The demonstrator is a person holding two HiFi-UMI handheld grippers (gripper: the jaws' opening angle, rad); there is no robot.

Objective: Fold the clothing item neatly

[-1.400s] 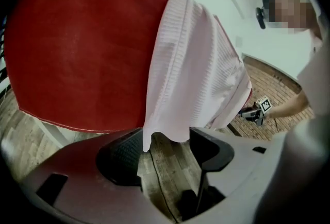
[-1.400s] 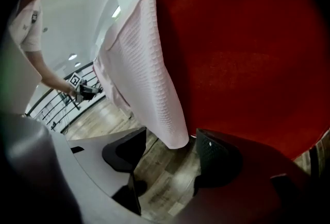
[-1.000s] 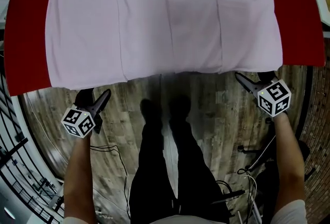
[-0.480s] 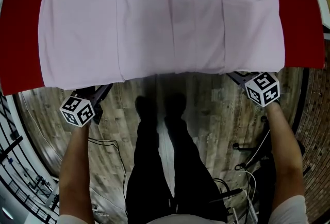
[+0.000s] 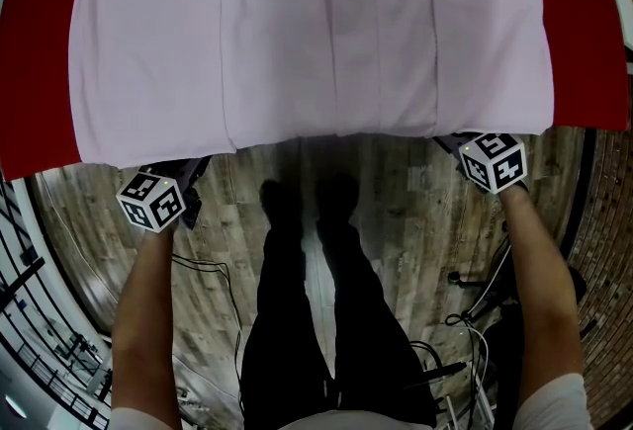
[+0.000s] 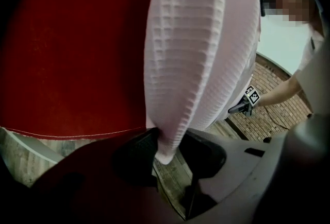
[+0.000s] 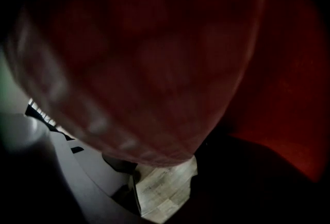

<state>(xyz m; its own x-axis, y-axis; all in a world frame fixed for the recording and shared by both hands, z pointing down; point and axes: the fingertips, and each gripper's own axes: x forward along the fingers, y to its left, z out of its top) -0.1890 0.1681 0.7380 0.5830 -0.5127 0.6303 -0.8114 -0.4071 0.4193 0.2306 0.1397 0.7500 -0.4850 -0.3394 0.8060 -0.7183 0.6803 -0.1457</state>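
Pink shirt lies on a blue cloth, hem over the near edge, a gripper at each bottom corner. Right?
No: the head view shows a red cloth, not blue. The pink shirt overhangs the near edge, with left gripper and right gripper at its bottom corners.

The clothing item (image 5: pixel 316 33) is pale pink. In the left gripper view its weave shows a raised waffle grid of small squares. The table cover (image 5: pixel 35 72) beneath it is solid red. The floor (image 5: pixel 415 211) is grey-brown with a wood-plank grain pattern, and a brick pattern (image 5: pixel 605 250) appears at its right edge. The left gripper's cube (image 5: pixel 150 202) and the right gripper's cube (image 5: pixel 494 161) are white with black square markers. The person's trousers (image 5: pixel 316 319) are black.
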